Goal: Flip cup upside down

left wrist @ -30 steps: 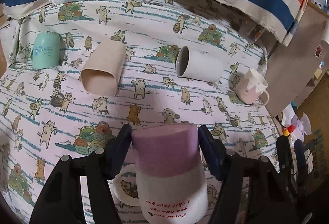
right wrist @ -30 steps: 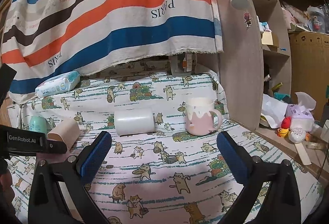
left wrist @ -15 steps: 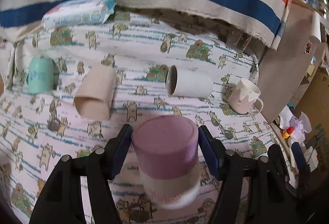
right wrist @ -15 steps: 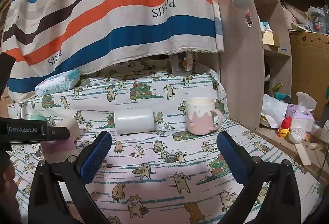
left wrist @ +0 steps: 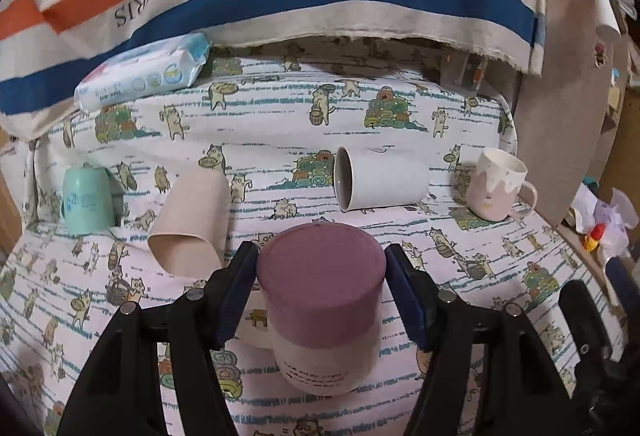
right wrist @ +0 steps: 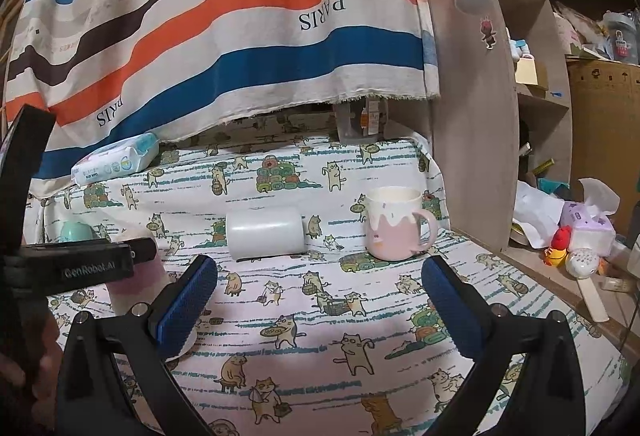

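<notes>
Left gripper (left wrist: 320, 276) clamped on purple-bottomed cup (left wrist: 320, 300), base up, just above cat-print bed (left wrist: 500, 276).

Left to right beyond: mint cup (left wrist: 84, 201), beige cup (left wrist: 192, 220), white cup (left wrist: 380, 179), pink mug (left wrist: 496, 187). Best lowered straight, rim level, onto bare cloth clear of beige cup; release only once rim seats flat. Right gripper (right wrist: 320, 300) spread wide, holding nothing.

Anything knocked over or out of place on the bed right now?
Two cups lie on their sides: the white cup and the beige cup. The pink mug stands upright. No spills visible.
</notes>
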Available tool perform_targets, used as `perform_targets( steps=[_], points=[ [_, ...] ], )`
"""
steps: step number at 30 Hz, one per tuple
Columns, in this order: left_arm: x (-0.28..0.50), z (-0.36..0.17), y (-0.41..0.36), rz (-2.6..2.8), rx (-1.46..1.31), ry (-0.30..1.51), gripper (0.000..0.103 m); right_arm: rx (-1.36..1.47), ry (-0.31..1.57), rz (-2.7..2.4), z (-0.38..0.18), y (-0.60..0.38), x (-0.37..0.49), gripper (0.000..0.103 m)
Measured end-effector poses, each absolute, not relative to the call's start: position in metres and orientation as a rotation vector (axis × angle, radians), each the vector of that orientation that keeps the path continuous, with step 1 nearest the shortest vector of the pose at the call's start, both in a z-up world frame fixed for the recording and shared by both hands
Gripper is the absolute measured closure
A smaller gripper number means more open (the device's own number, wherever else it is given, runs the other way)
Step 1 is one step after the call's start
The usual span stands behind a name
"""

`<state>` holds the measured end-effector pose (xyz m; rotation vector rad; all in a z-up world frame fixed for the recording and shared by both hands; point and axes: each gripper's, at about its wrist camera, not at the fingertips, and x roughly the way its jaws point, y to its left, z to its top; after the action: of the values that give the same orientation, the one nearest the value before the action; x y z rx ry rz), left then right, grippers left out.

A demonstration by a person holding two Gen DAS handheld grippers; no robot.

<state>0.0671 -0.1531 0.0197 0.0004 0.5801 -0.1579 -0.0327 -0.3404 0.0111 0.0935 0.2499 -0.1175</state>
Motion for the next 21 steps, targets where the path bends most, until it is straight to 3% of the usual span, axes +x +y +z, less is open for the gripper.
perform_targets(
  steps=[6, 11, 15, 21],
  points=[
    [0.062, 0.024, -0.151, -0.244, -0.011, 0.546, 0.039, 0.1, 0.254, -0.123, 0.011, -0.342, -0.032, 0.0],
    [0.034, 0.049, -0.146, -0.246, 0.038, 0.358, 0.007, 0.105, 0.262, -0.116, 0.01, -0.343, -0.031, 0.0],
    [0.011, 0.067, -0.138, -0.21, 0.063, 0.216, 0.001, 0.103, 0.263, -0.116, 0.01, -0.342, -0.031, 0.0],
    [-0.009, 0.08, -0.108, -0.18, 0.011, 0.09, 0.0, 0.103, 0.264, -0.115, 0.01, -0.342, -0.031, 0.0]
  ],
)
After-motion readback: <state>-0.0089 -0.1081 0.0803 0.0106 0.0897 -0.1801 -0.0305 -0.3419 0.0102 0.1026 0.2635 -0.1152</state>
